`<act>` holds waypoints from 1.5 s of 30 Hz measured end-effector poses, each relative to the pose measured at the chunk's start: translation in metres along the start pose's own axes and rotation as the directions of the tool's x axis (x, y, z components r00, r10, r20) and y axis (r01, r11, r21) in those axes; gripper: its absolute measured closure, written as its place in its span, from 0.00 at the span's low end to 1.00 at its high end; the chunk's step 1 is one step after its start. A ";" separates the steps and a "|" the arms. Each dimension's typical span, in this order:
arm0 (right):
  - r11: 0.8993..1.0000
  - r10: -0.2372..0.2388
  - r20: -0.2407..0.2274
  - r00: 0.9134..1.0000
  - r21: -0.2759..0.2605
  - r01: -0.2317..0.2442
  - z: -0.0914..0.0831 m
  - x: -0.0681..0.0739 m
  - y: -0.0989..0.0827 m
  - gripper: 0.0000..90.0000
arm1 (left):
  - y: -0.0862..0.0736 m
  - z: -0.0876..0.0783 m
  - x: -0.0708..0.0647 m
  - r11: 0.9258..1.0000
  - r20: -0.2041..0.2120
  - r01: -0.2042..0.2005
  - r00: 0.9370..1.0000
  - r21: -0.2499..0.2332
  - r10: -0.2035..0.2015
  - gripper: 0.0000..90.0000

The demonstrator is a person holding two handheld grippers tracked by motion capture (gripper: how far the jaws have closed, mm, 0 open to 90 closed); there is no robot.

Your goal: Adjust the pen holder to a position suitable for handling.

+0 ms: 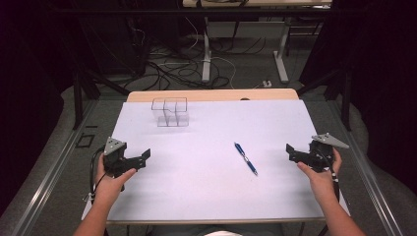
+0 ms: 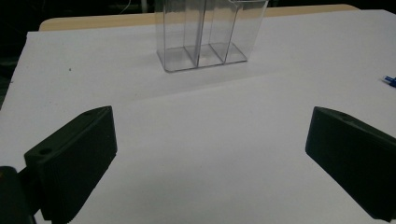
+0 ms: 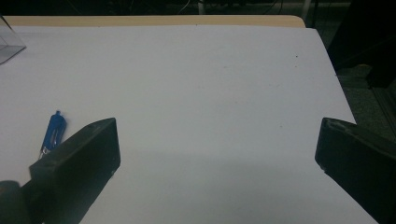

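My left gripper (image 1: 140, 158) has its jaws spread wide with nothing between them, and so does my right gripper (image 1: 293, 152). From above I see both hands low near the table's front corners, each gripper pointing inward. The blue pen (image 1: 246, 158) lies flat on the white sheet (image 1: 206, 187), nearer the right gripper; the right gripper view catches its end beside one jaw. The left gripper view faces the clear divided holder (image 2: 205, 39) (its compartments look empty), standing upright near the far edge.
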State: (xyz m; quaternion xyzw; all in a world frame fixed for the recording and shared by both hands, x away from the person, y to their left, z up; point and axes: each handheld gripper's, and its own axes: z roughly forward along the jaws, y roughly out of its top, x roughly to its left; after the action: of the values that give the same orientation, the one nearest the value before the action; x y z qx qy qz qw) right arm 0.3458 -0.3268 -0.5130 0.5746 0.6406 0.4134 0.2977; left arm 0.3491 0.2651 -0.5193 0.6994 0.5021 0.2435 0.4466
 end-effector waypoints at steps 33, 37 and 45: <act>1.000 -0.012 -0.008 1.000 -0.009 0.012 -0.002 0.006 0.000 0.04 | 0.061 0.012 -0.007 1.000 -0.061 -0.008 0.998 -0.015 0.007 0.26; 1.000 -0.006 -0.003 1.000 -0.006 0.006 -0.003 0.007 0.000 0.05 | 0.074 0.016 -0.010 1.000 -0.060 -0.014 0.998 -0.025 0.012 0.29; 1.000 0.008 0.004 1.000 -0.001 -0.008 -0.005 0.005 0.000 0.06 | 0.095 0.021 -0.011 0.999 -0.067 -0.028 0.997 -0.022 0.027 0.30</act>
State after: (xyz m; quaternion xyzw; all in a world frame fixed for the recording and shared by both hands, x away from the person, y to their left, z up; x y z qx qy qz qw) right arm 0.3404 -0.3226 -0.5100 0.5778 0.6373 0.4138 0.2978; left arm 0.4075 0.2381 -0.4454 0.6927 0.5042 0.2784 0.4341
